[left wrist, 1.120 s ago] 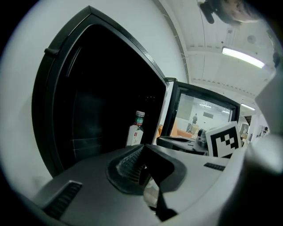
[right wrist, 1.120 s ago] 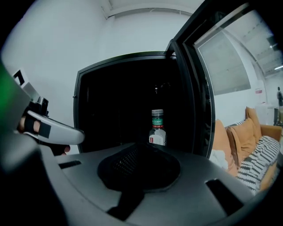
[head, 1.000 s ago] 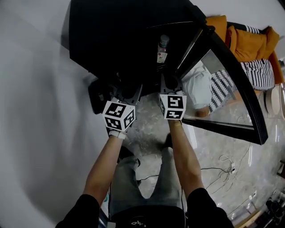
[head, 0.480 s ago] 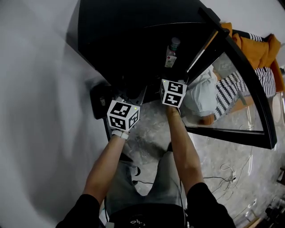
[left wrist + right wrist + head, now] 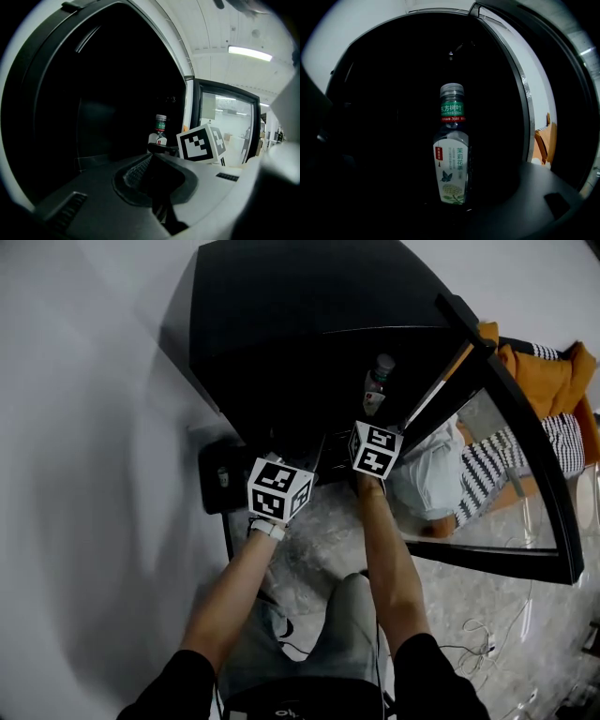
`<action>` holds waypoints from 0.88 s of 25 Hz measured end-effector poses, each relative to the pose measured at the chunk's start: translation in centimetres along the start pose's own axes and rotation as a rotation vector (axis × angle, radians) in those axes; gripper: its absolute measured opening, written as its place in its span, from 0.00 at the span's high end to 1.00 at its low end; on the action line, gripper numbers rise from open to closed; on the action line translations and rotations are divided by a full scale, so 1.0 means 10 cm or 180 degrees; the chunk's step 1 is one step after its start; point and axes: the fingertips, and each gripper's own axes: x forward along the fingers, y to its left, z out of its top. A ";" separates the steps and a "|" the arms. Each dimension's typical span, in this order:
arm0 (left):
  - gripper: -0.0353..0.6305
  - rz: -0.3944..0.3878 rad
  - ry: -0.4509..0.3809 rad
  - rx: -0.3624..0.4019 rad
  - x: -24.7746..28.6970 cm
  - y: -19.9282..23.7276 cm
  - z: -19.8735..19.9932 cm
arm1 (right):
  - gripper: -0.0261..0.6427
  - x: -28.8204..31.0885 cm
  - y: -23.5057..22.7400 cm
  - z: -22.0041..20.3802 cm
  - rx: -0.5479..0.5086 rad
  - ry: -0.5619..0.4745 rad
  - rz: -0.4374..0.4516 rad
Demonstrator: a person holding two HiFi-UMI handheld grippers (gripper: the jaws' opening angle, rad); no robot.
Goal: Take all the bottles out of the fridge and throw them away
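A clear bottle [image 5: 375, 385] with a green neck band and white label stands upright inside the dark fridge [image 5: 281, 324], near its open side. My right gripper [image 5: 373, 430] is just in front of it, open. In the right gripper view the bottle [image 5: 452, 159] stands straight ahead between the wide-apart jaws of that gripper [image 5: 440, 208], untouched. My left gripper [image 5: 302, 463] hangs lower and to the left at the fridge's front, shut and empty. In the left gripper view its jaws meet [image 5: 157, 161], with the bottle [image 5: 160, 131] and the right gripper's marker cube [image 5: 201, 143] beyond.
The fridge's glass door [image 5: 506, 427] swings open to the right. Beyond it lie orange cushions [image 5: 553, 371] and a striped one [image 5: 553, 442]. A black box [image 5: 220, 479] sits left of the fridge base by the white wall. Cables [image 5: 487, 624] trail on the marble floor.
Both grippers have moved up toward the fridge. The right one has closed in on the bottle; the left followed to the fridge's front. The bottle has not moved.
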 end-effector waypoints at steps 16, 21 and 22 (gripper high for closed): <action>0.94 0.0059 -0.0002 0.0026 -0.01 0.13 0.02 | 0.52 0.04 0.06 -0.02 -0.0100 0.0023 0.0036; 0.94 0.0084 0.0023 -0.0017 -0.12 0.08 0.16 | 0.52 -0.17 0.16 -0.02 -0.0088 0.0102 0.0156; 0.94 0.0089 0.0029 -0.0027 -0.14 0.07 0.20 | 0.52 -0.23 0.18 -0.02 -0.0094 0.0136 0.0177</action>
